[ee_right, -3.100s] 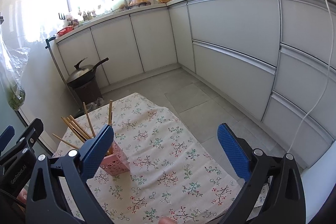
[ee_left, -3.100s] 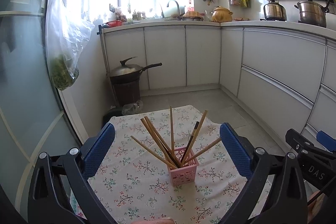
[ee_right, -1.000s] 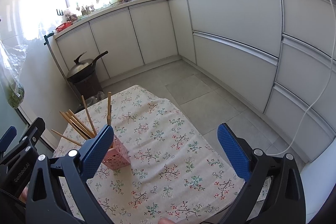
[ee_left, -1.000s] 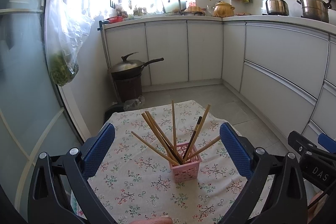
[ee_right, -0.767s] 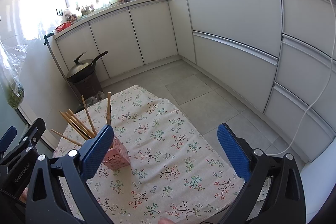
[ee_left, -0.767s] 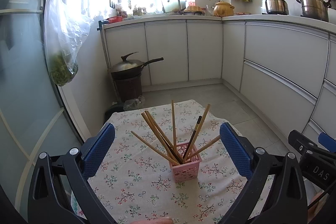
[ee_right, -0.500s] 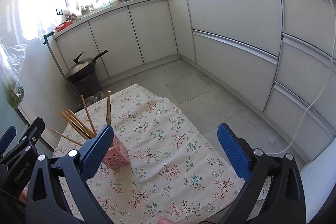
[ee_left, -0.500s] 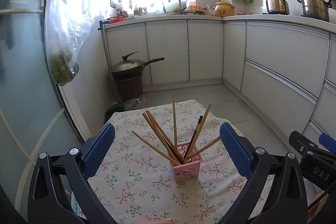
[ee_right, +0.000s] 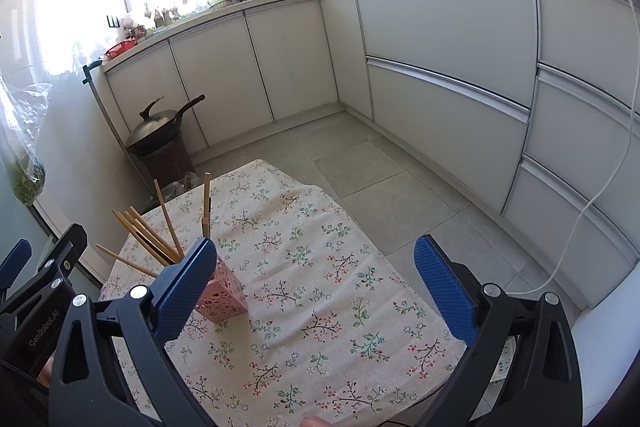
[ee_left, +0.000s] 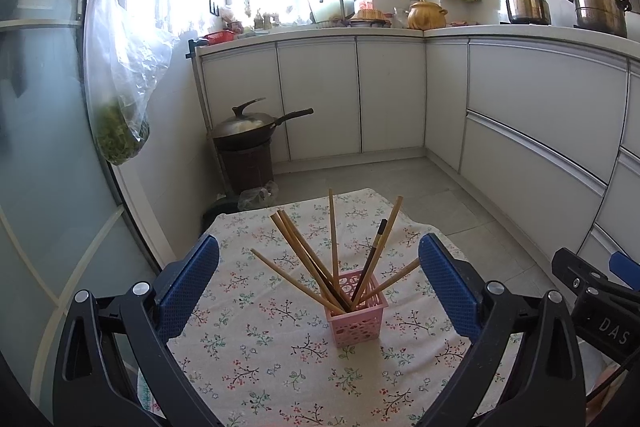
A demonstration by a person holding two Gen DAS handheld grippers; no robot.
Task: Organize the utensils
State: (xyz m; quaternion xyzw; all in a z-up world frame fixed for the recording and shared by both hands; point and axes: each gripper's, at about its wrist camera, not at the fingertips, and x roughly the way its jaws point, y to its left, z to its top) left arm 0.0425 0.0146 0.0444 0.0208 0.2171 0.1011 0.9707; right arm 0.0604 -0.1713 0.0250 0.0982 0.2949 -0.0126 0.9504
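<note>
Both the left gripper [ee_left: 318, 283] and right gripper [ee_right: 316, 285] are held wide apart, empty, above the floral tablecloth [ee_left: 260, 339]. On it one pink basket [ee_left: 356, 311] is stood, between the left gripper's pads; seven chopsticks [ee_left: 332, 239], one dark, are fanned inside. Farther left, one lidded wok [ee_left: 248, 127] is seen

Bare floral cloth [ee_right: 320, 291] lay open across the bench's right and near parts, giving free passage there, whereas the pink basket [ee_left: 356, 315] near the left edge, with chopsticks [ee_left: 308, 259] fanned upward and outward, obstructed approach from above.
</note>
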